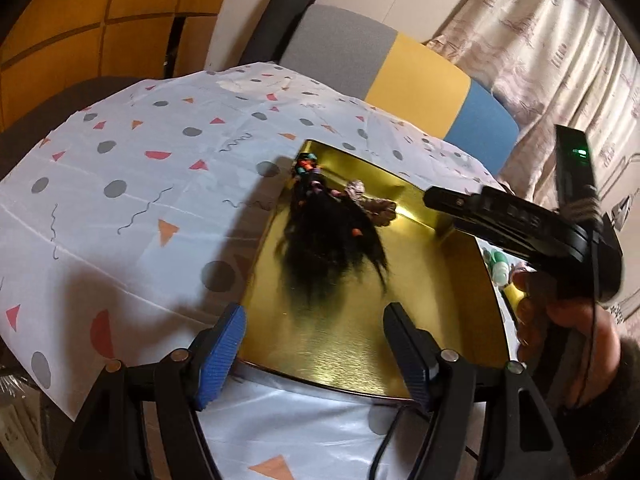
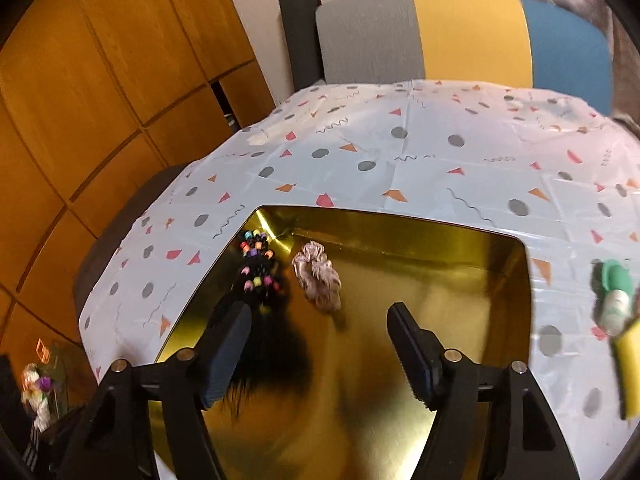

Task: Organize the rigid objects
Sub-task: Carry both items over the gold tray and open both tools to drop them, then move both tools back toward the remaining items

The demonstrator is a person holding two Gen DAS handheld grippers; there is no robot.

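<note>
A shiny gold tray [image 1: 452,280] [image 2: 440,264] lies on the patterned tablecloth. In it lie a black hairpiece [image 1: 328,240] [image 2: 272,352] with coloured beads [image 1: 306,166] [image 2: 256,258] and a pinkish scrunchie [image 1: 370,200] [image 2: 318,276]. My left gripper [image 1: 316,344] is open and empty over the tray's near edge. My right gripper [image 2: 320,352] is open and empty over the tray; it also shows in the left wrist view [image 1: 500,216], held by a hand. A green-and-white bottle [image 2: 614,300] and a yellow sponge [image 2: 630,368] lie right of the tray.
The tablecloth [image 1: 140,184] [image 2: 420,148] covers a small table. A grey, yellow and blue chair back [image 1: 400,68] [image 2: 460,32] stands behind it. Wooden cabinets [image 2: 100,100] are at the left, a curtain [image 1: 560,40] at the right.
</note>
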